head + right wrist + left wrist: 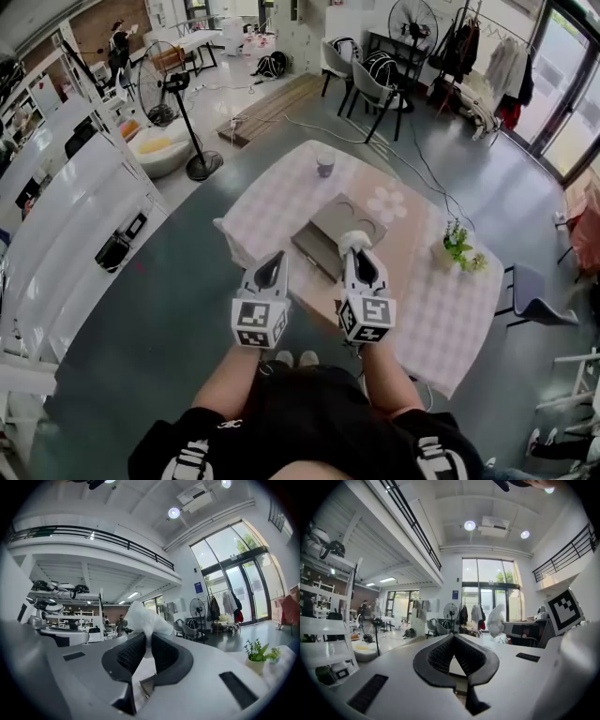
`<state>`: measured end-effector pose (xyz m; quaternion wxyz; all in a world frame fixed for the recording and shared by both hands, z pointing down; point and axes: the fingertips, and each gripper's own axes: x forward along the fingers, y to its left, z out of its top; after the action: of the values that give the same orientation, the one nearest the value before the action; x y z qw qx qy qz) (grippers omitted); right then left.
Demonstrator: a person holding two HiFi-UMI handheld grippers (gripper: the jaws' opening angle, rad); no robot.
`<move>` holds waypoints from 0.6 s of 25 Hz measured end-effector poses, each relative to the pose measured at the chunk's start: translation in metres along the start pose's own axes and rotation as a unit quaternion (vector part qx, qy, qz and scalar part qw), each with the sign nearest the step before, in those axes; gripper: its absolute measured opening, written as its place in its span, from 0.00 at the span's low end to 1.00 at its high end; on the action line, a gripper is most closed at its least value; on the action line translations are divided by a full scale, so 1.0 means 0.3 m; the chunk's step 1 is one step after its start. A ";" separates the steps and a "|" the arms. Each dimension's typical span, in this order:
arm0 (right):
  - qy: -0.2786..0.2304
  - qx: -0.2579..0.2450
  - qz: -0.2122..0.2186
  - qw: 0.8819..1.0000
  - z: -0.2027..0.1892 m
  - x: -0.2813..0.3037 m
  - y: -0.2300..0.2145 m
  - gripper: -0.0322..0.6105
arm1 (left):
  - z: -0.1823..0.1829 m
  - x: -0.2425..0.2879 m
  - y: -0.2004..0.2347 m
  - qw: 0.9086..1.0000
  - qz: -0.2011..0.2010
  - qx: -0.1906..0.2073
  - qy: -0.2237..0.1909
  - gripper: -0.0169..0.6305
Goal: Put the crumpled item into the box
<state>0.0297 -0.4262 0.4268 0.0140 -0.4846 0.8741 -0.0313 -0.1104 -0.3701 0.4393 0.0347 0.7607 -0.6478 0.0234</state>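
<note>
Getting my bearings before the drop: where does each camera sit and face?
Head view: on the head, steeply down at table, box; left gripper, right gripper, forearms show.
Left gripper view: rides left gripper, faces glass doors; its shut jaws show.
Right gripper view: rides right gripper, tilted upward; jaws pinching crumpled item.
Shared: crumpled item, all three.

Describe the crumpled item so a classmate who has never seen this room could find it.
Find the table with the checked cloth; the person holds two grippers at its near side. The right gripper pinches a white crumpled wad at its jaw tips, while the left gripper is shut on nothing.
</note>
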 end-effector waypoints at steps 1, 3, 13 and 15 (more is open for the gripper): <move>0.000 0.000 0.001 1.000 -0.002 0.019 -0.002 0.11 | 0.007 0.019 0.011 1.000 -0.001 0.002 -0.002 0.01; -0.002 -0.001 0.002 1.000 0.000 0.053 -0.003 0.11 | 0.024 0.054 0.032 1.000 -0.002 0.008 -0.006 0.01; 0.030 -0.014 0.005 0.999 -0.062 0.204 -0.001 0.11 | 0.036 0.121 0.129 1.000 0.005 0.008 -0.006 0.01; 0.047 -0.014 0.013 0.999 -0.098 0.238 0.011 0.11 | 0.036 0.122 0.154 1.000 0.007 0.006 -0.006 0.01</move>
<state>-0.0126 -0.4838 0.4564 -0.0334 -0.4717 0.8802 -0.0412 -0.1503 -0.4142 0.4324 0.0261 0.7564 -0.6532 0.0227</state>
